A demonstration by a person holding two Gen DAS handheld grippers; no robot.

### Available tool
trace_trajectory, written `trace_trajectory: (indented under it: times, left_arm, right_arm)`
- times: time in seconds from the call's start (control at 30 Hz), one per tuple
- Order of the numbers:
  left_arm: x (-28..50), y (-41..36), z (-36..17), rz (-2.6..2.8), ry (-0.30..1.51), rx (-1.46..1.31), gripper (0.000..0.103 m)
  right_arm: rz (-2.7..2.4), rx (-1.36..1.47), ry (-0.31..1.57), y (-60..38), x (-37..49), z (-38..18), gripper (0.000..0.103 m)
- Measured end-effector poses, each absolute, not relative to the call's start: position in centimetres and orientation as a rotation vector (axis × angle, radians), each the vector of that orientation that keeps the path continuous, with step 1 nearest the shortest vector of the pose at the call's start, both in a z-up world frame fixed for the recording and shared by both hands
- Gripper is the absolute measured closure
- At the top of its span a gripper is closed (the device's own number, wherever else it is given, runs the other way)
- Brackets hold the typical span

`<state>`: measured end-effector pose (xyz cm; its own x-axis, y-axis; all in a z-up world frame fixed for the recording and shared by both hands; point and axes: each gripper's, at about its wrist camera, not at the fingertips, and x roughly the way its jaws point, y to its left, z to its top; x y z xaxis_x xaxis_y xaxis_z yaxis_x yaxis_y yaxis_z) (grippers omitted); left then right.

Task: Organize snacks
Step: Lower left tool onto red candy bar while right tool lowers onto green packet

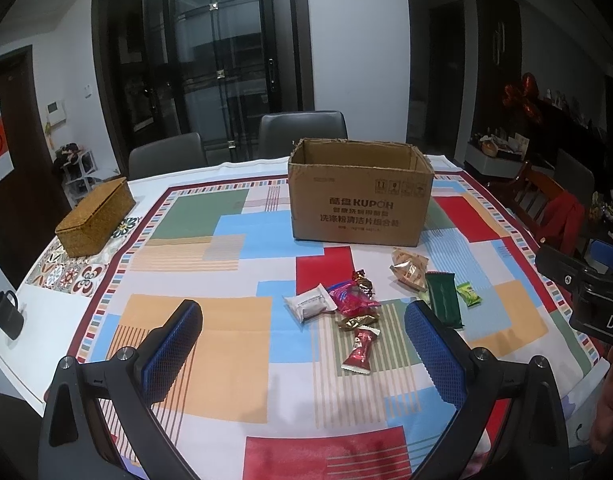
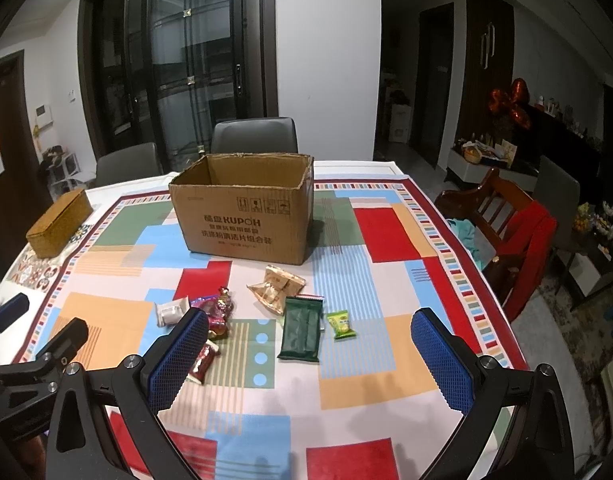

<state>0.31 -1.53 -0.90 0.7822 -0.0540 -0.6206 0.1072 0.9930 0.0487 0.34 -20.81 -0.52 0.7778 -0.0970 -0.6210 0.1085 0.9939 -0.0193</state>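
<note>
Left gripper [image 1: 304,330]: blue-padded jaws spread wide, holding nothing, hovering above the tablecloth [image 1: 210,332] on the near side of the cardboard box [image 1: 360,200].
Right gripper [image 2: 310,340]: jaws likewise wide apart and holding nothing, hanging over the snacks in front of the box.
Snacks: a loose cluster on the cloth just in front of the box, none inside it yet as far as the views show.
Dark green packet [image 2: 301,334]: flat, longest of the lot, lying lengthwise toward the box; probably light and fairly stiff; take it across its narrow width at mid-length.
Small lime sachet [image 2: 341,324]: just beside the green packet, on the side away from the red pile; tiny and slick-looking, best pinched across the middle.
Tan crinkled bag [image 2: 276,286]: nearest the box; puffy, likely crushable contents, so a gentle close on the body or a crimped end.
Red wrappers [image 1: 356,300]: overlapping each other, glossy foil; likely slippery and apt to drag a neighbour along.
White packet [image 1: 308,304]: touching the red pile, soft pillow shape.
Woven box [image 1: 94,218]: well apart from the cardboard box, lid closed.
</note>
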Motion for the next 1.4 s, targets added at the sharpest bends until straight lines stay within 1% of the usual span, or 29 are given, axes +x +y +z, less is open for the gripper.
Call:
trace_trajectory:
  times: [0.4, 1.1, 1.2, 1.4]
  left_arm:
    - [2.0, -2.3, -3.5, -0.104, 0.702, 0.092, 0.0]
    - [5.4, -4.7, -11.8, -0.161, 0.811, 0.184, 0.002]
    - [5.9, -4.9, -12.7, -0.157, 0.82, 0.191, 0.002]
    - [6.9, -5.0, -14.2, -0.172, 0.846, 0.189, 0.007]
  right_arm:
    - [-0.109, 0.004, 0.699, -20.7, 1.9, -2.3, 0.0]
    - [-0.088, -0.001, 0.798, -21.0, 6.6, -8.9, 0.001]
    - [-0.089, -0.009, 0.822, -20.9, 7.4, -10.2, 0.004]
    - [-0.089, -0.012, 0.875, -21.0, 8.8, -12.2, 0.008]
